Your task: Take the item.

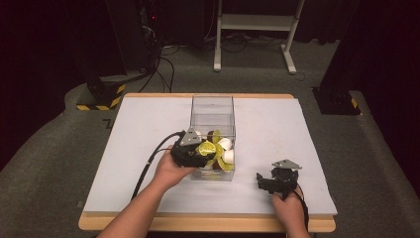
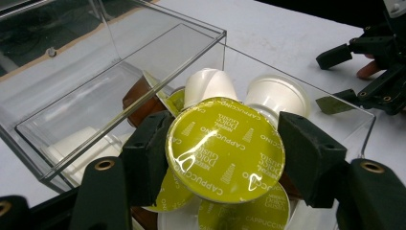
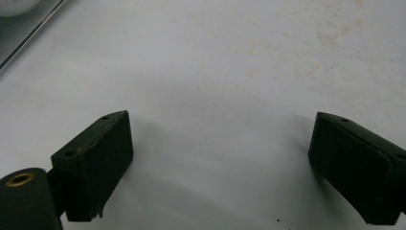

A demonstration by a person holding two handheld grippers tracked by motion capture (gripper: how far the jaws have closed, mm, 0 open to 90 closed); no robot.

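Black jaws of the left gripper (image 2: pixel 225 158) were clamped on the rim of a green-foiled cappuccino capsule (image 2: pixel 225 151), held above the others in the clear plastic box (image 1: pixel 213 111) mid-table. Light and stiff, its foil lid probably dents, so the rim suited gripping. Thin box walls crowded it; the white table (image 1: pixel 277 124) lay open rightward, where the right gripper (image 3: pixel 220 167) rested, jaws apart and empty.
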